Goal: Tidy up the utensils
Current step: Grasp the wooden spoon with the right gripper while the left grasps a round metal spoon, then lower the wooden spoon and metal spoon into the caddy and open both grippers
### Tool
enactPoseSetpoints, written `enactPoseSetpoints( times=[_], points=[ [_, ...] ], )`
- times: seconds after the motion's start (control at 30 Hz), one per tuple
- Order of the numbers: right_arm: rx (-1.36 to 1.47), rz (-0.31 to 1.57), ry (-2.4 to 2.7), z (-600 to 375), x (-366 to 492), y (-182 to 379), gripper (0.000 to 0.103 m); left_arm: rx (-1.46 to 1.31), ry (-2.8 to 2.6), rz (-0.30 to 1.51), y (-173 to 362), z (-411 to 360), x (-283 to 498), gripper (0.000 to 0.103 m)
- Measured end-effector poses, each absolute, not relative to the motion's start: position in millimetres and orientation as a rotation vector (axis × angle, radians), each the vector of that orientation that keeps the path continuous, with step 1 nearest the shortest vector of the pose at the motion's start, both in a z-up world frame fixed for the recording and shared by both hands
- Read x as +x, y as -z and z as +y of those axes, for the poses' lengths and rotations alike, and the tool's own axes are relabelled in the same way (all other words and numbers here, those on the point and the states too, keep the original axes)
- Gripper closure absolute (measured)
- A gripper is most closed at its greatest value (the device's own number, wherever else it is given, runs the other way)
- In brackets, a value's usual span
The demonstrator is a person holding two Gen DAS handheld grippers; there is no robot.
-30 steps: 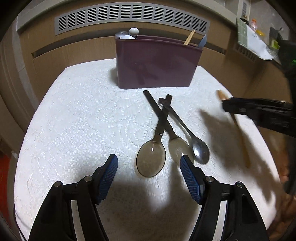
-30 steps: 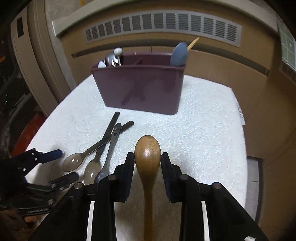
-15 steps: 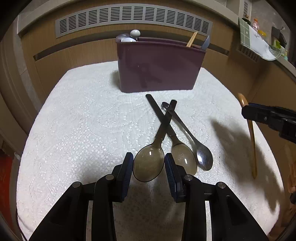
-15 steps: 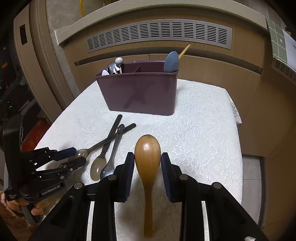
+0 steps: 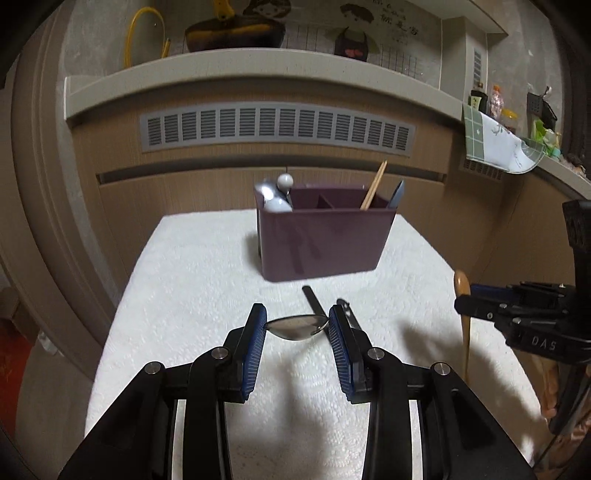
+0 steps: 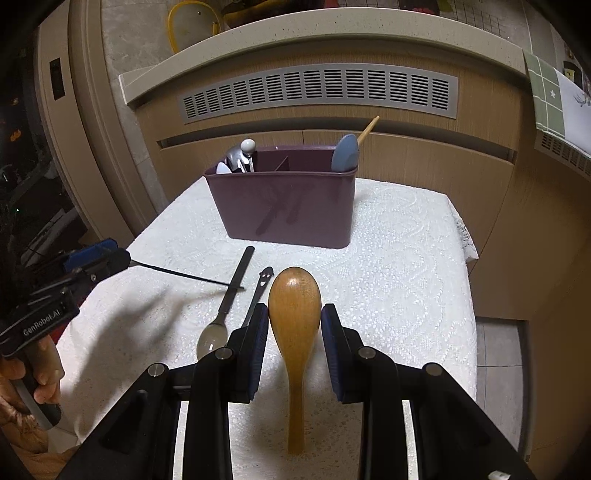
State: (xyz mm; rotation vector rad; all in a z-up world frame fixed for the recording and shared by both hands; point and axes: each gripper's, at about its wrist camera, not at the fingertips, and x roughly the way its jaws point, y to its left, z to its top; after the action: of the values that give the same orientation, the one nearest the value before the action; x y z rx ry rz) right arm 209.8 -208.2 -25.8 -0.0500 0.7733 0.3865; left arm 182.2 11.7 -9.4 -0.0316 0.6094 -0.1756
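Caddy on the cloth already holds a few utensils w/ middle slot bare, 2 spoons lie just in front of it, while L gripper pinches a clear spoon & R gripper a wooden spoon, both aloft in front of it, unstowed.

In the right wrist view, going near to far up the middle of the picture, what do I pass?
Right tongs clamped on the brown wooden spoon → white lace tablecloth → dark purple plastic utensil caddy → grey slatted vent → pale stone counter ledge.
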Motion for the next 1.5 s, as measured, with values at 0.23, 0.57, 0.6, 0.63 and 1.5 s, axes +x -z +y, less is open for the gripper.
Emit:
enactPoseSetpoints(
  times=[0.23,0.57,0.6,0.63,1.5],
  points=[
    [-0.044,0.737,-0.393,-208.3,206.6,13.3,0.076,-0.011,0.185,0.569,-6.5,6.2,180.9,0.068],
    [-0.042,0.67,-0.396,-208.6,210.9,-10.7,0.076,0.029,0.19,0.521,-31.4,-1.3,182.2,0.068],
    [-0.039,0.654,-0.398,-209.0,211.7,-17.0,0.076,0.039,0.194,0.504,-39.8,-1.8,183.5,0.068],
    [-0.038,0.626,-0.402,-210.0,213.7,-29.2,0.076,0.05,0.194,0.482,-50.0,-2.2,185.1,0.068],
    [-0.128,0.62,-0.38,-168.2,373.7,-66.2,0.076,0.101,0.261,0.554,-66.7,4.2,367.9,0.068]
  ],
)
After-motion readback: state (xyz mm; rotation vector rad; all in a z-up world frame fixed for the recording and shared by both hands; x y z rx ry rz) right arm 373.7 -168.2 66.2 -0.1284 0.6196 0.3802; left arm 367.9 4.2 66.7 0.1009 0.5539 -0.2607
